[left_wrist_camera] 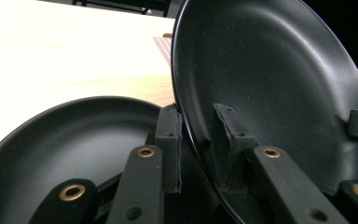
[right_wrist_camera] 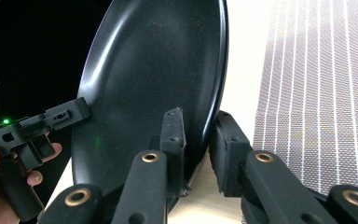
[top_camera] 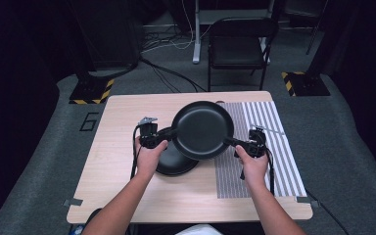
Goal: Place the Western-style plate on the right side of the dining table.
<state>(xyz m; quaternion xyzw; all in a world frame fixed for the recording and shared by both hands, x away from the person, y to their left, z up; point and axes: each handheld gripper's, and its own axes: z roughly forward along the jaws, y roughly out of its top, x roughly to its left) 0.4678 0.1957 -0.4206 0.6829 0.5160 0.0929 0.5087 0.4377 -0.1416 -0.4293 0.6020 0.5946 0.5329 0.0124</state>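
Top plate (top_camera: 203, 129) is held above mid-table, left gripper (top_camera: 162, 135) clamped on its left rim, right gripper (top_camera: 236, 144) on its right rim; jaws pinch the thin edge from both faces. I'd judge it stiff, light-ish, glossy and slippery, breakable if dropped; rim grip at opposite sides is the only sane hold, so keep both clamps level. A second plate (top_camera: 174, 161) lies on the table (top_camera: 127, 147) just below-left, partly under it. Striped mat (top_camera: 269, 147) to the right is bare; table edges well apart.
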